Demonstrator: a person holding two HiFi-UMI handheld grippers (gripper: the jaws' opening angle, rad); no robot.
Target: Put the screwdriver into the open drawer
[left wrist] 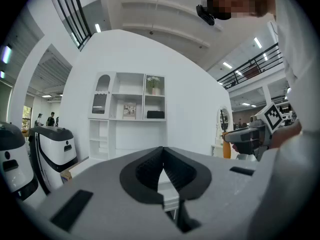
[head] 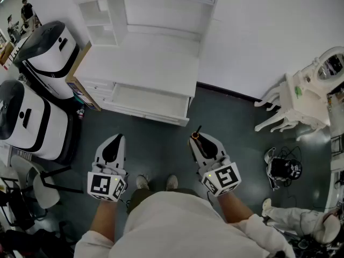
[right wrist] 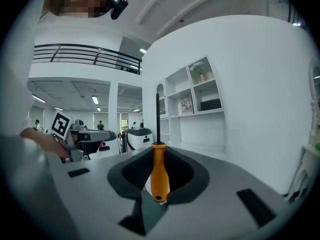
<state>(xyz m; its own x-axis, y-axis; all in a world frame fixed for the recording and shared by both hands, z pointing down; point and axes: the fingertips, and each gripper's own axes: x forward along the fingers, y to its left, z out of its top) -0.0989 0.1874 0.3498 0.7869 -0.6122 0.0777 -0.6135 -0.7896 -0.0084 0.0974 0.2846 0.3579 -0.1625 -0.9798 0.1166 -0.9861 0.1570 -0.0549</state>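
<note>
**Screwdriver clamped in the right gripper, short of the open drawer**

At the far left two white machines with black panels (head: 47,51) stand on the dark floor beside the white desk (head: 145,63).

The left gripper (head: 114,140) is held level in front of the person, pointing toward the desk. In the left gripper view its dark pads (left wrist: 150,169) meet at their tips, with nothing between them, so it is closed and empty.

The open drawer (head: 148,113) is pulled out from the middle of the desk front toward the person. Its white inside is bare. It lies ahead of the space between the two grippers.

The right gripper (head: 199,140) is closed on the screwdriver (right wrist: 159,176). The orange handle stands upright between the pads and the thin dark shaft points up past the jaw tips. In the head view the screwdriver (head: 196,133) shows near the drawer's right front corner, on the person's side of it and outside the drawer.

To the far right stands a white dressing table with a round mirror (head: 303,98). Nearer, a black and white headset (head: 283,169) lies on the floor.
</note>
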